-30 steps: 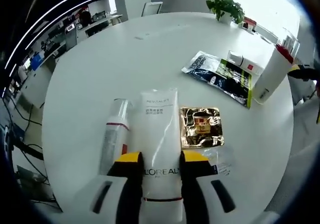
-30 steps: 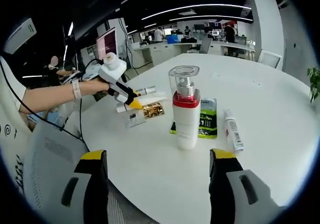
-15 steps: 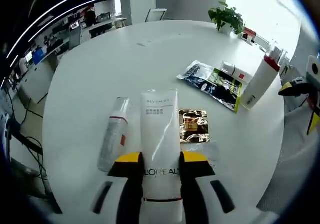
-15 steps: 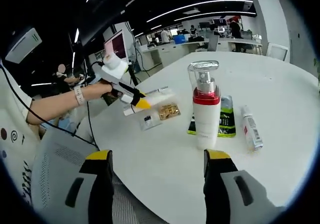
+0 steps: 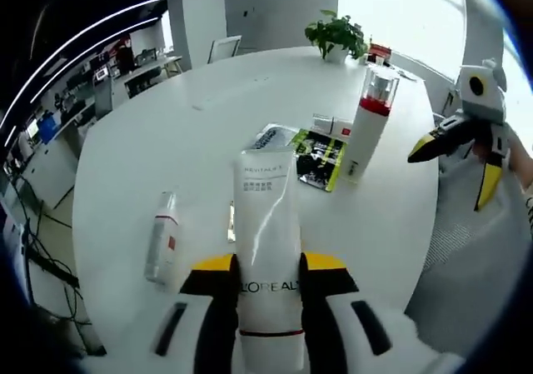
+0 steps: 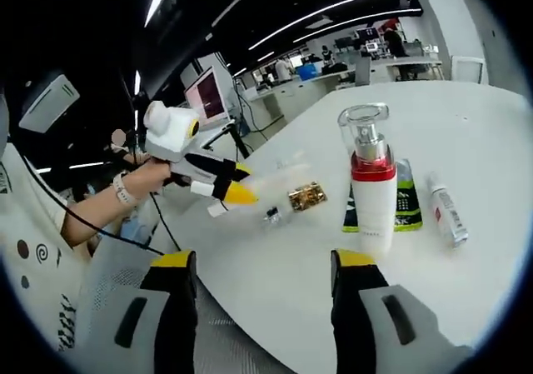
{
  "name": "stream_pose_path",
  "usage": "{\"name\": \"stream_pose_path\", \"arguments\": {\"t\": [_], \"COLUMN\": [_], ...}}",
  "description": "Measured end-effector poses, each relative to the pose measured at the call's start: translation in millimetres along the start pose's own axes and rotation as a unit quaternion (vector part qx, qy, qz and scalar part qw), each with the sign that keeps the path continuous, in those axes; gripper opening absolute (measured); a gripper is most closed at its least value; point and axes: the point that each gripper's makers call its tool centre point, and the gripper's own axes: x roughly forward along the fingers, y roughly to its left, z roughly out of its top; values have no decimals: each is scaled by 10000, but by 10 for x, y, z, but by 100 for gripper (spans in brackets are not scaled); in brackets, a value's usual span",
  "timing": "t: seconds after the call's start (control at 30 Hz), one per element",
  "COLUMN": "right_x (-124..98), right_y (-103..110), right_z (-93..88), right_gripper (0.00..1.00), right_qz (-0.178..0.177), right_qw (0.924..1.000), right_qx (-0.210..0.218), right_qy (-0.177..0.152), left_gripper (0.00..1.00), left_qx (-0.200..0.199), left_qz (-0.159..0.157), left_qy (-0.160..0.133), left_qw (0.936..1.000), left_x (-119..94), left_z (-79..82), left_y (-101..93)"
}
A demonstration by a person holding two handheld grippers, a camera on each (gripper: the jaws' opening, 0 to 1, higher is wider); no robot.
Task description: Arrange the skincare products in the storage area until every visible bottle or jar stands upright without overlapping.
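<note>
L'Oreal tube (image 5: pixel 266 249) centre frame, pinched in left gripper (image 5: pixel 268 267) above table (image 5: pixel 166 141). Right gripper (image 6: pixel 265 266) spread, empty. Risk – soft tube slips or topples pump bottle (image 5: pixel 366 120) – loose pinch.

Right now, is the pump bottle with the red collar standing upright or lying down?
Upright. The pump bottle stands on its base on the white table, clear cap at the top, beside the green sachet.
</note>
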Motion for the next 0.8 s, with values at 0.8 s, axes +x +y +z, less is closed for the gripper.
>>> {"name": "stream_pose_path", "arguments": {"t": [0.8], "right_x": [109], "right_y": [274], "right_z": [373], "right_gripper": [42], "right_qz": [811], "right_qw": [9786], "right_qx": [1530], "right_qy": [-1116], "left_gripper": [23], "left_qx": [868], "left_qz": [-299], "left_qy": [-778], "left_qw": [9927], "left_x": [-437], "left_z": [273], "left_y": [-878]}}
